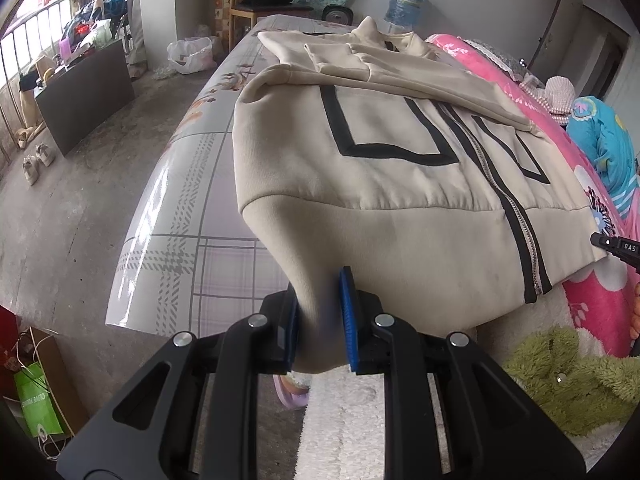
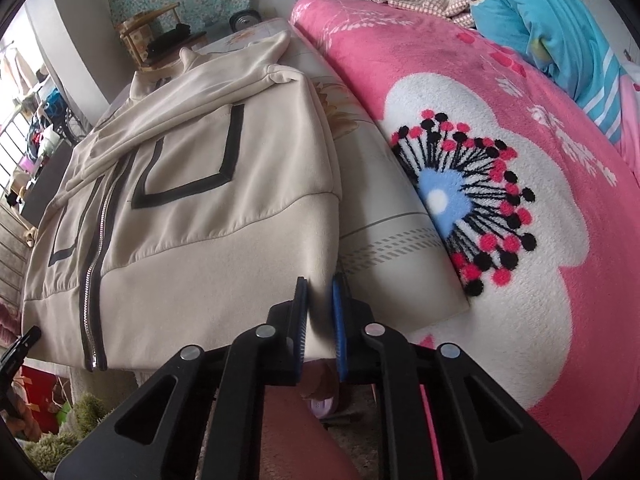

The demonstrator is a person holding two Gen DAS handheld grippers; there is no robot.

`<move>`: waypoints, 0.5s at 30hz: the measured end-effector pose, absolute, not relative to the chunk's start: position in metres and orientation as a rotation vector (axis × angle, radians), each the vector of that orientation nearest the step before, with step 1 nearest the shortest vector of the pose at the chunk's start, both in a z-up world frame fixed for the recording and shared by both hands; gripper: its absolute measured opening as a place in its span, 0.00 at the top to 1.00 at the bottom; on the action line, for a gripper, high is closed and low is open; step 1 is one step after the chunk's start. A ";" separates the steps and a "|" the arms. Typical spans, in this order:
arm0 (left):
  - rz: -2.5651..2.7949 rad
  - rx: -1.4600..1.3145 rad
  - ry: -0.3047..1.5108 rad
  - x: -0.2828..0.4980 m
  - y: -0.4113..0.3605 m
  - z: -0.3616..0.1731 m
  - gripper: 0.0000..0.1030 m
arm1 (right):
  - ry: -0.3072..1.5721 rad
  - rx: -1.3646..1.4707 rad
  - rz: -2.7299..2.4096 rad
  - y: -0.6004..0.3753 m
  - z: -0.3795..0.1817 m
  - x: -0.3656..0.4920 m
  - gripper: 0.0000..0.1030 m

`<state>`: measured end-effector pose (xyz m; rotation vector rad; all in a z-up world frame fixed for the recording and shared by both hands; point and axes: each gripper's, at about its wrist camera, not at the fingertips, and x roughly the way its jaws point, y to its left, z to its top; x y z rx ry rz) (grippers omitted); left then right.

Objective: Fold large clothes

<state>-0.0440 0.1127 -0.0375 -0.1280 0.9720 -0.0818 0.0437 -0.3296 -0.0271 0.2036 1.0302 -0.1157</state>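
left gripper (image 1: 320, 312) clamps jacket (image 1: 380, 184) hem | right gripper (image 2: 320, 312) seemingly clamps other corner

beige zip-up jacket (image 1: 400, 184) lies flat on the bed, sleeves folded in.

A pink floral blanket (image 2: 500, 120) covers the bed beside a blue pillow (image 2: 548, 24); a water jug (image 1: 406, 2), wooden chair (image 1: 256, 4) and white plastic bag (image 1: 190, 54) stand beyond on the concrete floor (image 1: 80, 208).
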 end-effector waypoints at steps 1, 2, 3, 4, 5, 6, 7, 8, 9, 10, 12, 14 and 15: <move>-0.083 -0.122 0.969 -0.044 0.112 -0.037 0.84 | 1.025 0.197 -0.115 -0.328 -0.026 0.044 0.93; -0.087 -0.121 0.965 -0.045 0.112 -0.035 0.86 | 1.018 0.190 -0.114 -0.326 -0.026 0.044 0.93; -0.091 -0.124 0.957 -0.045 0.112 -0.033 0.87 | 1.008 0.187 -0.112 -0.325 -0.024 0.043 0.94; -0.098 -0.130 0.947 -0.046 0.113 -0.029 0.89 | 0.999 0.192 -0.109 -0.326 -0.022 0.042 0.94; -0.103 -0.135 0.940 -0.046 0.114 -0.027 0.91 | 0.990 0.199 -0.106 -0.326 -0.020 0.041 0.94; -0.109 -0.142 0.930 -0.047 0.115 -0.023 0.92 | 0.981 0.206 -0.104 -0.326 -0.018 0.039 0.94; -0.115 -0.151 0.919 -0.048 0.115 -0.020 0.93 | 0.967 0.217 -0.096 -0.327 -0.014 0.038 0.94; -0.123 -0.161 0.908 -0.048 0.116 -0.016 0.94 | 0.957 0.224 -0.091 -0.328 -0.011 0.038 0.95; -0.130 -0.170 0.897 -0.048 0.117 -0.012 0.94 | 0.947 0.227 -0.087 -0.328 -0.009 0.037 0.95; -0.138 -0.178 0.887 -0.047 0.117 -0.009 0.95 | 0.937 0.228 -0.082 -0.328 -0.005 0.037 0.95; -0.151 -0.195 0.869 -0.045 0.118 -0.004 0.95 | 0.921 0.224 -0.076 -0.326 0.000 0.036 0.95; -0.158 -0.215 0.862 -0.042 0.120 0.000 0.95 | 0.904 0.217 -0.069 -0.324 0.007 0.038 0.95; -0.160 -0.225 0.859 -0.041 0.121 0.001 0.95 | 0.896 0.216 -0.064 -0.323 0.009 0.039 0.95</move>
